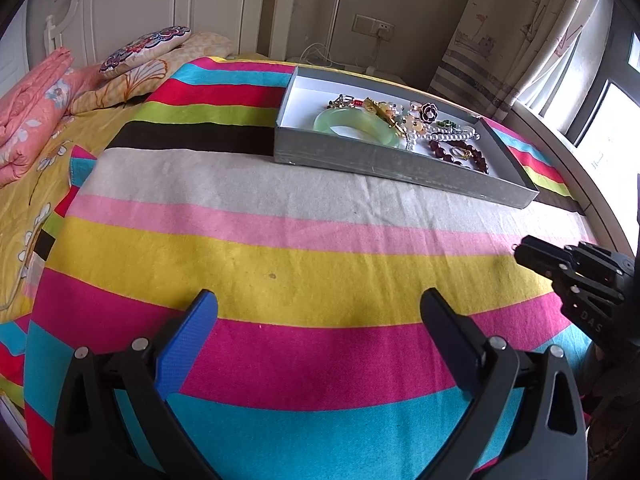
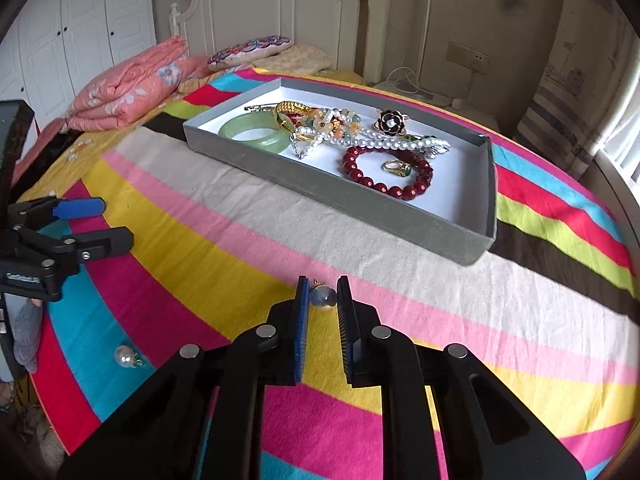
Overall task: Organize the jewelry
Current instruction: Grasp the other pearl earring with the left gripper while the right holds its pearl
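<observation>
My right gripper [image 2: 322,294] is shut on a round pearl earring [image 2: 324,298] that rests on the striped bedspread [image 2: 460,304], a pad on each side of it. A second pearl earring [image 2: 126,356] lies loose on the blue stripe at the lower left. Beyond them, a grey tray [image 2: 320,196] holds a green jade bangle [image 2: 256,136], a red bead bracelet [image 2: 384,184], a pearl strand, a gold ring [image 2: 396,168] and a black flower brooch [image 2: 390,120]. My left gripper [image 1: 320,304] hovers open over the spread with nothing between its fingers. In the left wrist view the right gripper [image 1: 528,254] is at the right edge.
A folded pink quilt [image 2: 132,88] and a patterned pillow [image 2: 250,50] lie by the white headboard at the far end of the bed. A window and curtain run along the right side. A dark upright object [image 2: 12,136] stands at the left edge.
</observation>
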Tool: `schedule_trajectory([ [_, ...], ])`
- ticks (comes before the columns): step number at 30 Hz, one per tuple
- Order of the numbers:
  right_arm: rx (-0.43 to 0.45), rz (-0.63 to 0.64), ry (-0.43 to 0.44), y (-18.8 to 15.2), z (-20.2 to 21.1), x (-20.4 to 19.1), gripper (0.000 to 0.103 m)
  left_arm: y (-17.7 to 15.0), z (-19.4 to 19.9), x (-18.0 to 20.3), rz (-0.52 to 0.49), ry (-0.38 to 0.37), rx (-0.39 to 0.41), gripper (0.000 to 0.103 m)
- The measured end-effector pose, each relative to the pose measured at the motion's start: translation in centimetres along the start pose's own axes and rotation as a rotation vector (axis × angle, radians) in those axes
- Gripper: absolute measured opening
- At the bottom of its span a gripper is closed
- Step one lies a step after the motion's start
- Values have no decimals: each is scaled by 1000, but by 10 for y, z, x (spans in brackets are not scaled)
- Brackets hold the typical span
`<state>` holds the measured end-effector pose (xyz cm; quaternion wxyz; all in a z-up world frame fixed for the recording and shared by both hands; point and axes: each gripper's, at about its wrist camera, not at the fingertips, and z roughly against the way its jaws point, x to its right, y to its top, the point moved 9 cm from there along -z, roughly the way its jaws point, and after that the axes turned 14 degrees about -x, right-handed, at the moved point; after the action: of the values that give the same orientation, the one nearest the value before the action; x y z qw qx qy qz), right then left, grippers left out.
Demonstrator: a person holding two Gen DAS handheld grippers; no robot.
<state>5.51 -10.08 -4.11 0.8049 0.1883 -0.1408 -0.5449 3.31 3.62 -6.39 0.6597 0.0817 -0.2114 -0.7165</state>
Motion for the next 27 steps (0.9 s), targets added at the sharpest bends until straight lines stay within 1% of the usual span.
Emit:
schedule_trajectory([
  [5,44,-76,27,-15,17,12,15,-1,0,1,-3,-4,3,100],
  [7,62,-113,38,-20,22,19,15,-1,1,2,-7,7,4,100],
  [9,63,-142,60,-23,23,25,15,-2,2,4,-20,25,10,100],
  [13,64,-188,85,-25,23,35,15,-6,13,13,-54,70,56,100],
  [15,63,-192,89,-25,23,35,15,-14,15,24,-77,50,48,100],
  [18,57,-198,95,-25,21,34,15,-29,21,44,-143,41,56,100],
  [21,57,-207,101,-25,21,34,15,-44,24,69,-237,57,56,100],
  [23,55,-209,101,-25,21,35,15,-51,26,83,-292,79,69,100],
  [26,54,-209,101,-25,20,35,15,-57,23,100,-356,91,60,91],
  [27,54,-210,102,-25,20,35,15,-59,20,103,-368,92,52,85],
])
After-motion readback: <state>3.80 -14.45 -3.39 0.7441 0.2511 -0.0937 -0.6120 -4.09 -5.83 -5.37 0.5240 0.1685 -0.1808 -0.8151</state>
